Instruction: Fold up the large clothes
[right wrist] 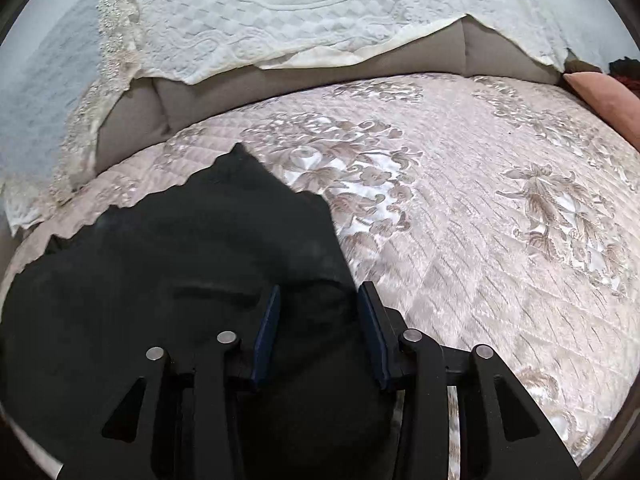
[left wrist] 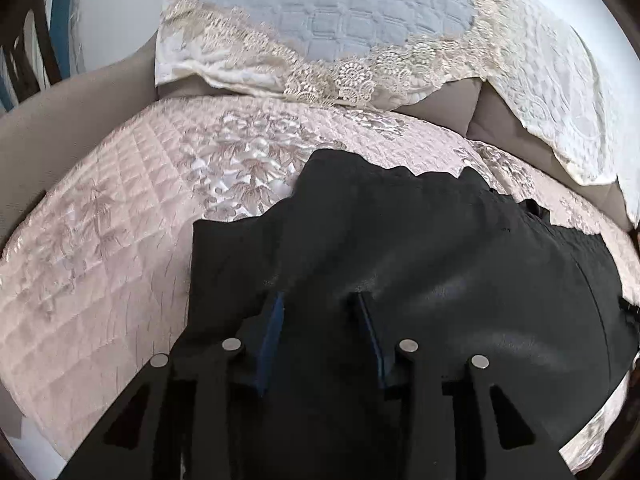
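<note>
A: Start at your left gripper [left wrist: 320, 300]. What do you have there?

B: Your jaws stand apart, and the black garment [left wrist: 400, 248] lies under and between them. Whether the blue pads [left wrist: 274, 320] press any cloth, I cannot tell; black on black hides it.

A: And your right gripper [right wrist: 318, 294]?

B: Same there: jaws apart, the blue pads [right wrist: 267, 328] clear on their inner faces, with the black garment [right wrist: 180, 280] bunched below and between them. Its right edge runs just past your right finger. A grip cannot be told.

A: How are you holding them?

B: Both point steeply down at the cloth.

A: And the garment itself?

B: Matte, dark, softly creased, with a wavy far hem and a pointed corner. It lies on a pale pink quilted satin cover [right wrist: 480, 240] with shiny floral embroidery. Behind, a white lace-edged throw [left wrist: 320, 20] drapes over taupe sofa cushions [right wrist: 132, 116]. A pinkish pillow [right wrist: 604, 96] sits at the far right.
</note>
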The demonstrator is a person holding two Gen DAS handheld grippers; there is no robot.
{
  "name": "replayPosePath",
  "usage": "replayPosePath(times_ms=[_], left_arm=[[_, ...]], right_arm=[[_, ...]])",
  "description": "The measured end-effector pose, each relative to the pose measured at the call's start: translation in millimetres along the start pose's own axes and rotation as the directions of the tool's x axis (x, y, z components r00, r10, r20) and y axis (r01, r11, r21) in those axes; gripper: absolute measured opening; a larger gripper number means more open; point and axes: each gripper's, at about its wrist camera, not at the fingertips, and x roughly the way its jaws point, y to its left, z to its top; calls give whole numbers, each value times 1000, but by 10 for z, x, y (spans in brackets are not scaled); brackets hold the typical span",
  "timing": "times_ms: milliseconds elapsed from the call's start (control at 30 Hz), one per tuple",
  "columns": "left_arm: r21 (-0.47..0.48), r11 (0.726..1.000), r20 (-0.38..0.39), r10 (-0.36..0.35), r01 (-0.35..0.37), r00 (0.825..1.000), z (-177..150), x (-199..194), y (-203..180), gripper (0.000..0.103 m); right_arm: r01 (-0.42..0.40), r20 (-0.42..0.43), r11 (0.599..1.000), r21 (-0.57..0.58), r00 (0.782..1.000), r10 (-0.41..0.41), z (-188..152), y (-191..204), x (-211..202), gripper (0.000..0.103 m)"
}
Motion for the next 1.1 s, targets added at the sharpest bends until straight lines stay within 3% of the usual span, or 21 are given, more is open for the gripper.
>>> replayPosePath(times_ms=[67,233,333,433,500,633,700,767,900,1000,1100], left_arm=[[1,1000,-5,15,-15,1000,19,-90,-47,40],[-31,999,42,13,-12,999,43,-429,57,40],[-58,998,6,12,-12,1000,-66,-416,201,41],[-20,999,-38,37,-38,999,-184,-265,236,41],[-29,999,-41,37,-38,998,-164,-279,235,41],[-82,997,-11,-1,0,1000,-79,-560,282,41],[-89,996,26,-4,6,1000,-87,-728,316,47],[-105,994,40,20,-16,999,-113,-797,379,51],[-155,987,-18,39,-41,999,-193,-688,534,52],[-205,979,-48,6,-15,999,-261,-632,614,51],[-242,970,-50,-34,21,998,-317,-627,645,52]], right_arm=[[25,-19,1000,-3,1000,-25,58,32,-107,42],[14,54,999,-51,998,-12,-85,130,-711,42],[5,-12,996,-92,1000,-6,-244,223,-698,42],[37,-78,991,-132,996,-48,-301,293,-519,42],[50,-59,989,-140,997,-58,-250,360,-591,42],[-64,4,980,-189,998,66,-259,715,-957,42],[-112,22,968,-224,992,120,-325,919,-1076,43],[-192,4,948,-256,980,199,-428,1189,-1150,43],[-330,-60,875,-354,942,331,-662,1769,-1140,43],[-383,-98,834,-397,921,376,-767,2091,-1059,39],[-396,-127,817,-419,917,379,-829,2305,-916,36]])
